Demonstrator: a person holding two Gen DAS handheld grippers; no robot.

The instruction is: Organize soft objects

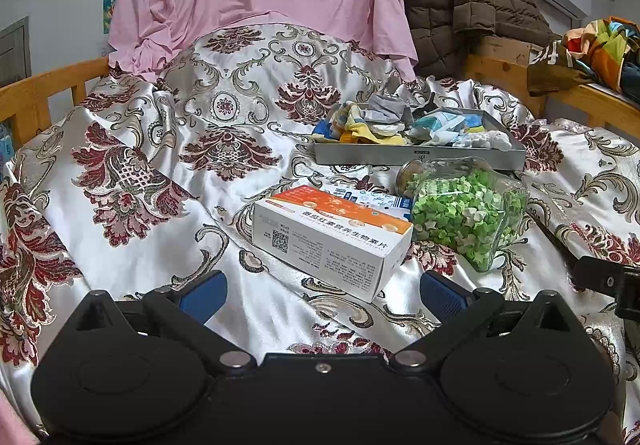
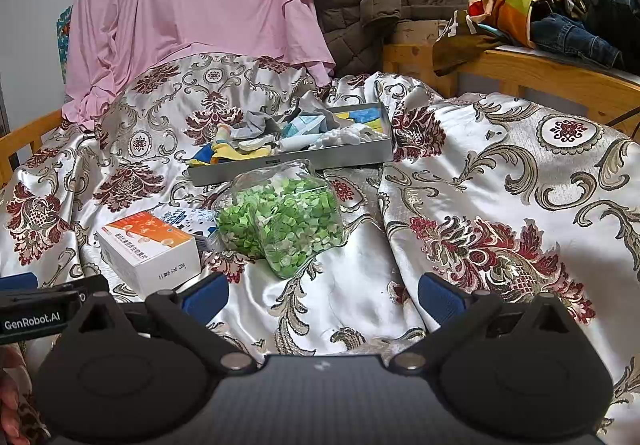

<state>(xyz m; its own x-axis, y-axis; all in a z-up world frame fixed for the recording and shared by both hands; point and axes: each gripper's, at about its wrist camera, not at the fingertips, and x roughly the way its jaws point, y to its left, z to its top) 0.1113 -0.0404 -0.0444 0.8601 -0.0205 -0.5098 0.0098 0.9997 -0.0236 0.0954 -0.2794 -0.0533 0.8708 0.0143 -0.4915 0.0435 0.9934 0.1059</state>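
Just one tray (image 1: pixel 420 157), two boxes (image 1: pixel 332 241).

A white-and-orange tablet box (image 1: pixel 332 237) lies on the damask bedspread (image 1: pixel 160 173), a clear jar of green paper stars (image 1: pixel 468 213) just beside it.

bright, even light | glare on satin quilt (image 1: pixel 132 245) | fisheye-bent edges

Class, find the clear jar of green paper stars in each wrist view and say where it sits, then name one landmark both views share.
Left wrist view: the jar of green stars lies on its side right of centre, beside the white and orange box.
Right wrist view: the jar lies at centre, right of that box.
Shared landmark: the grey tray of soft items just behind the jar.
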